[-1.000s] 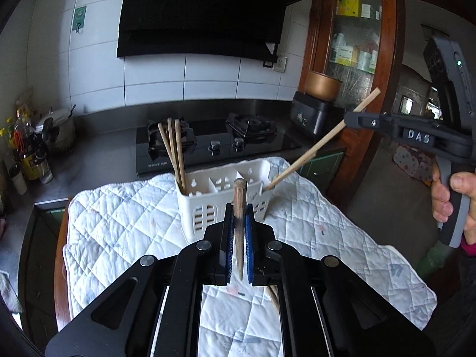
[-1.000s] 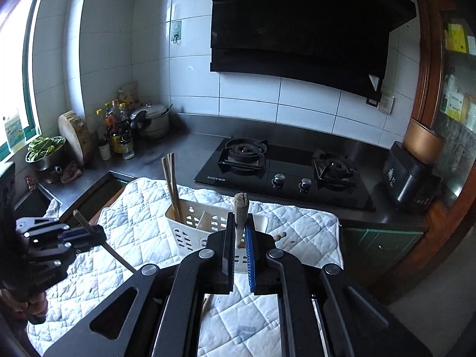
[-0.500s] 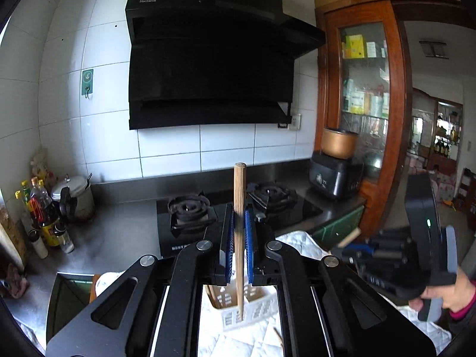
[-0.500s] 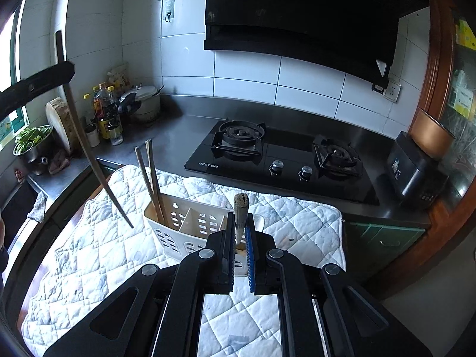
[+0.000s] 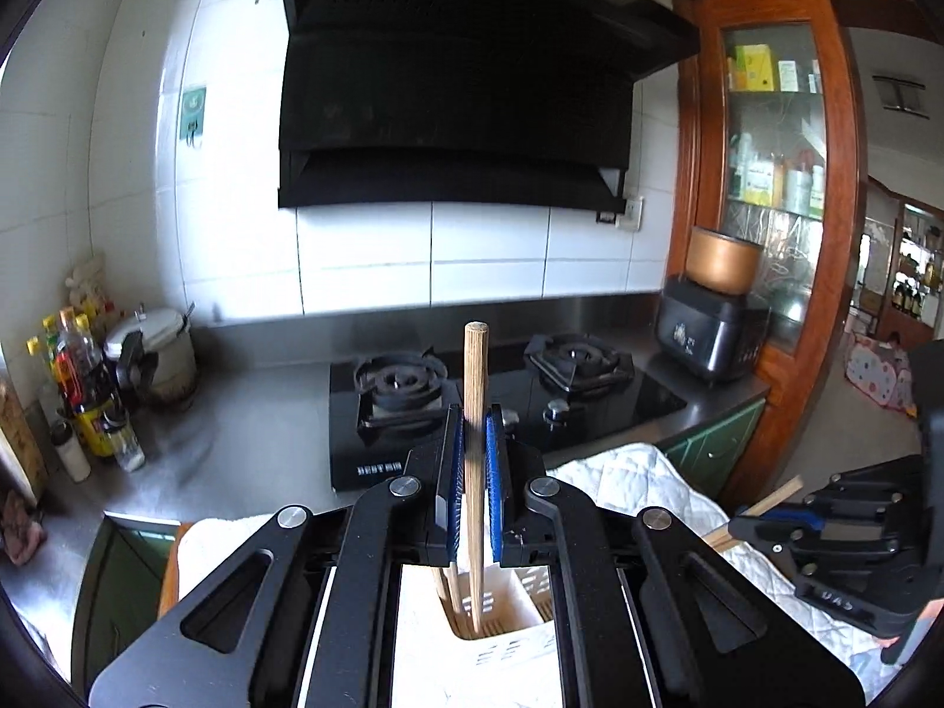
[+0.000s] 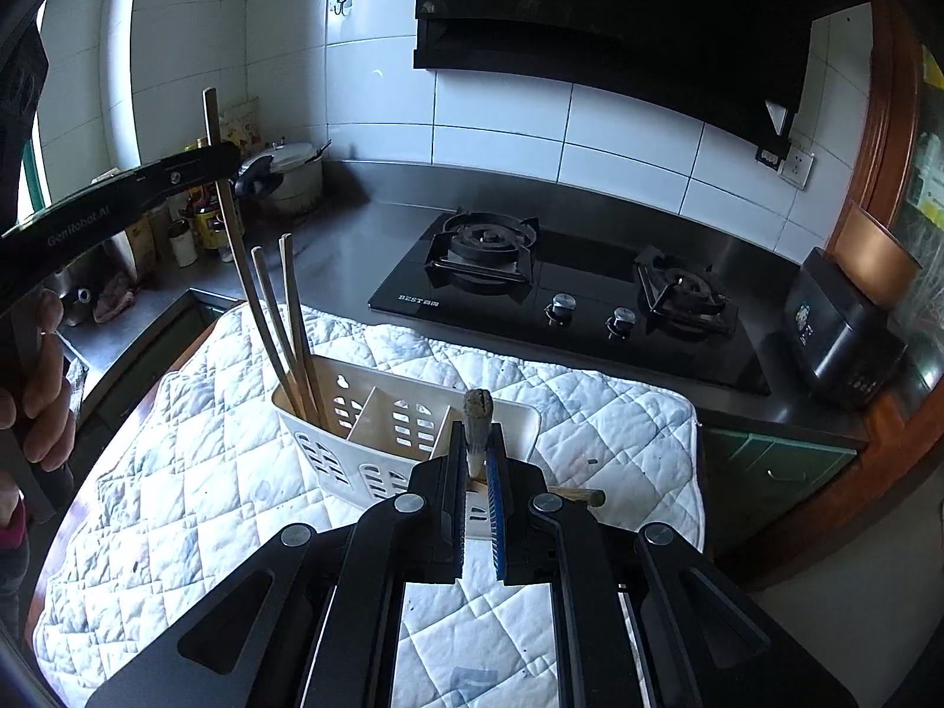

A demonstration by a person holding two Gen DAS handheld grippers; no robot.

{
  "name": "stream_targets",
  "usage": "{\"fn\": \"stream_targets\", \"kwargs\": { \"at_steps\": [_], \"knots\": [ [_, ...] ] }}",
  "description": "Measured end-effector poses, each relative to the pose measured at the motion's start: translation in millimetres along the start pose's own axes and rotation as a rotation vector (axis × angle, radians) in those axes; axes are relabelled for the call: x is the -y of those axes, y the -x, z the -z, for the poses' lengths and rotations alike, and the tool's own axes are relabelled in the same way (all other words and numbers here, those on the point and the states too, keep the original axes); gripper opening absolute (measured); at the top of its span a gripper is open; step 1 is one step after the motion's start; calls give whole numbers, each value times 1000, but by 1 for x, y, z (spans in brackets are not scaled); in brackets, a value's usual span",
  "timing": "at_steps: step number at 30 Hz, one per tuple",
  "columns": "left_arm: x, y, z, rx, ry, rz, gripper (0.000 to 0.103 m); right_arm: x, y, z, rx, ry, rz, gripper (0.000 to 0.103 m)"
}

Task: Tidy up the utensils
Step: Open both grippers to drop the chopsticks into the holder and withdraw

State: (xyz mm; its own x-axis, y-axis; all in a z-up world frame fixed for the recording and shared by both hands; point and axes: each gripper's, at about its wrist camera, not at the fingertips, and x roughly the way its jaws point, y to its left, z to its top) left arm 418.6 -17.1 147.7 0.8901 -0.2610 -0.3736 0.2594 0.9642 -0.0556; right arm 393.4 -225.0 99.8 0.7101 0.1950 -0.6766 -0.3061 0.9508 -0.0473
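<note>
- A white slotted holder stands on a quilted mat in front of a black gas stove; bottles and a pressure cooker crowd the counter's far left corner.
- My left gripper is clamped tight on one upright chopstick, its lower end down in the holder's end slot beside two chopsticks that lean there.
- My right gripper pinches another chopstick just as tightly, over the holder's other end.
- The right camera alone shows the whole holder, its dividers and one loose chopstick on the mat.
- The left camera alone shows a wooden glass-front cabinet and the right gripper's chopstick poking out sideways.
</note>
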Motion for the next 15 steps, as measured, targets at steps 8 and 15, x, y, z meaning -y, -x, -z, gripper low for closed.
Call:
{"fn": "stream_targets", "kwargs": {
  "at_steps": [8, 15],
  "knots": [
    [-10, -10, 17, -48, 9, 22, 9, -2, -9, 5, -16, -13, -1, 7],
    [-5, 1, 17, -28, 1, 41, 10, -3, -4, 5, 11, -16, 21, 12]
  ]
}}
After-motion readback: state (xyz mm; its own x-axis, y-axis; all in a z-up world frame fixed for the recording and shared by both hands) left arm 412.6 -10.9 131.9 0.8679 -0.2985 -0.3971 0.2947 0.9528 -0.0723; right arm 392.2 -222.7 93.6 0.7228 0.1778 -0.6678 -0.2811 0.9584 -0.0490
